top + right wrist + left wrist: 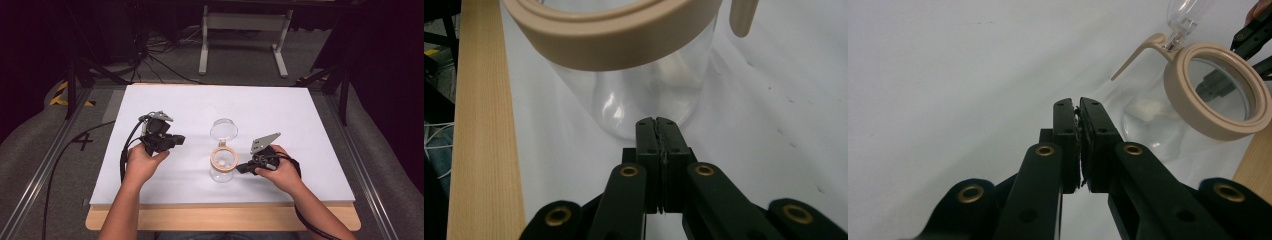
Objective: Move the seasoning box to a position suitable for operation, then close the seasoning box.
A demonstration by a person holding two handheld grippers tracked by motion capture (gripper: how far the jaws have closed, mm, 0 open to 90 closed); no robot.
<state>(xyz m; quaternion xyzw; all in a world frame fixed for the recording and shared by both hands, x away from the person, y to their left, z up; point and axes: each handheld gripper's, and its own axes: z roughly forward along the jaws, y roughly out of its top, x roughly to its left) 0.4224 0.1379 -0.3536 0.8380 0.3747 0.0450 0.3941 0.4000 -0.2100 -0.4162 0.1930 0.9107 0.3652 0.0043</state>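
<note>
Glass jar [223, 167] with tan collar [223, 159] stands mid-table [300, 115], lid [224, 129] just behind. My left gripper [176, 139] is clamped on nothing, off left. My right gripper [241, 168] is pressed closed, tips at jar.

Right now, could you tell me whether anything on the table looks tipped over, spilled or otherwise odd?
Nothing stands out. The clear jar stands upright with its beige ring on top, no spill shows on the white table, and both tools, left and right, are shut, holding nothing.

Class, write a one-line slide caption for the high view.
Two shut hand-held grippers, left and right, flank a clear glass jar with beige ring collar on the white table.
</note>
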